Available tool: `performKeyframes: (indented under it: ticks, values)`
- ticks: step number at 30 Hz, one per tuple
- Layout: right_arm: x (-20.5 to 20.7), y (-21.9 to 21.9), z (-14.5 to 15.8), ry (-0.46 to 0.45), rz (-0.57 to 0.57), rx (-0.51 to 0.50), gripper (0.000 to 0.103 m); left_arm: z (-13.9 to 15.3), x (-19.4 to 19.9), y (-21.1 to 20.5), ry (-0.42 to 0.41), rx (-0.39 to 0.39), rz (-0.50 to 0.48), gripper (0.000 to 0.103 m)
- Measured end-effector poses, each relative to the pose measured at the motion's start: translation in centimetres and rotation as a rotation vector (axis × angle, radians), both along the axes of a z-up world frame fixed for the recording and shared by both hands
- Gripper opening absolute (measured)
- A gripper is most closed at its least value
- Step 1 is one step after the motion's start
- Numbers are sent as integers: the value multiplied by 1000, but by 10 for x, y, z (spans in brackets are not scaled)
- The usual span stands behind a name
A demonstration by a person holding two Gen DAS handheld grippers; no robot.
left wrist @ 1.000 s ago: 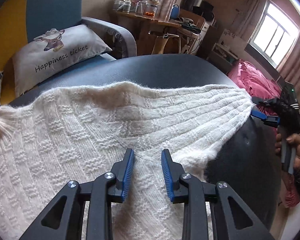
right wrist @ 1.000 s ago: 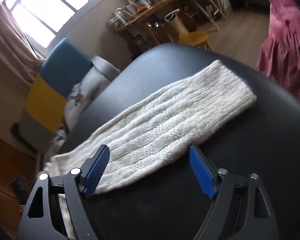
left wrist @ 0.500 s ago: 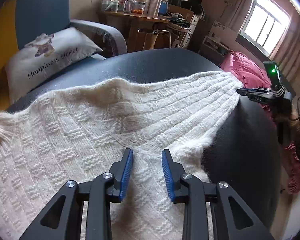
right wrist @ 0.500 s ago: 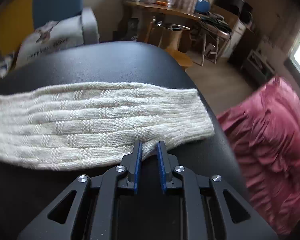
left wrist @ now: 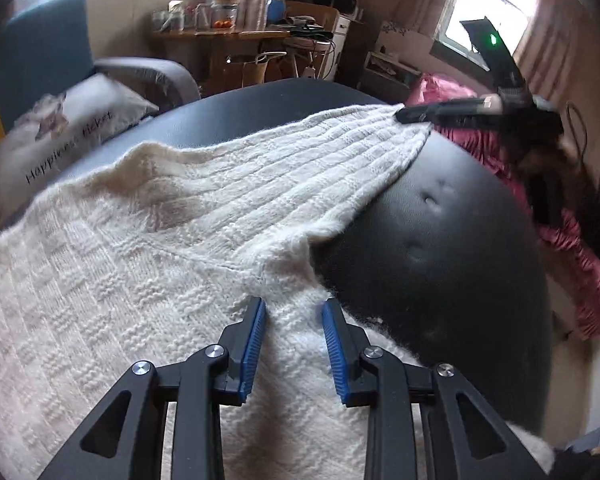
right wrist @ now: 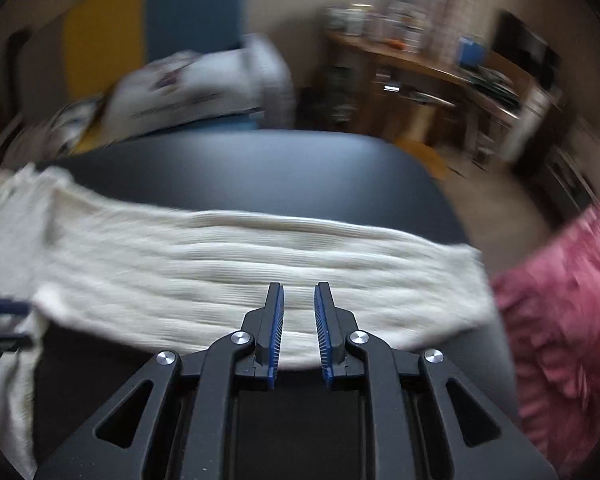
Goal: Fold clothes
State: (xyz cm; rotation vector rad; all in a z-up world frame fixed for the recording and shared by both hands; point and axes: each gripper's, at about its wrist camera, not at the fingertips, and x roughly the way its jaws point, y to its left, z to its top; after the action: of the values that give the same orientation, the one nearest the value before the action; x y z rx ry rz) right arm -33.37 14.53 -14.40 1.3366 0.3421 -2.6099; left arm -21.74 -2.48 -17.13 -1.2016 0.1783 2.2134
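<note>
A cream knit sweater point(left wrist: 140, 280) lies spread on a round black leather surface point(left wrist: 440, 248). One sleeve point(left wrist: 300, 176) stretches out to the far right. My left gripper point(left wrist: 294, 304) hovers over the sweater's body near the armpit seam, with its blue pads apart and flat knit showing between them. My right gripper point(left wrist: 404, 114) sits at the sleeve's cuff. In the blurred right wrist view its jaws point(right wrist: 299, 288) stand almost together, and the near edge of the sleeve point(right wrist: 180, 264) is pinched between the pads.
A pink cloth point(left wrist: 580, 256) is heaped beyond the surface's right edge. A blue armchair with a printed pillow point(left wrist: 60, 136) stands at the back left. A cluttered wooden desk point(left wrist: 228, 36) is behind. Bare black leather point(right wrist: 260, 168) lies beyond the sleeve.
The right gripper's jaws went from wide apart around the sleeve to nearly together on its edge near the cuff, and the gripper rolled. The left gripper's view swung a little; its jaws kept their gap.
</note>
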Motion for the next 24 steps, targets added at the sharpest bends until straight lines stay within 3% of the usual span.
performKeyframes:
  ticks: [2,5,8,10,13,16,19,22,24]
  values:
    - [-3,-25,-12,-27,52,54,17,-1,2,0,4,-3,-8,28]
    - [-17,-34,-34,-75,44,132,17,-2,6,2,13,-14,-24,29]
    - [-22,-32,-35,-53,27,145,17,-1,1,-5,-14,25,-29,29]
    - [-22,-35,-36,-52,38,172,17,3,-8,-16,-52,95,-15,29]
    - [-18,-43,-25,-57,49,188,18,13,-31,-40,-16,105,60,29]
    - [-11,-59,2,-20,118,42,18,19,-62,-64,6,94,139,29]
    - [-4,-94,12,-9,234,-50,18,22,-88,-71,37,28,160,28]
    - [-5,-132,7,-13,303,-91,18,18,-108,-61,53,-49,143,29]
    - [-9,-152,2,-18,330,-110,18,9,-119,-61,42,-103,198,29]
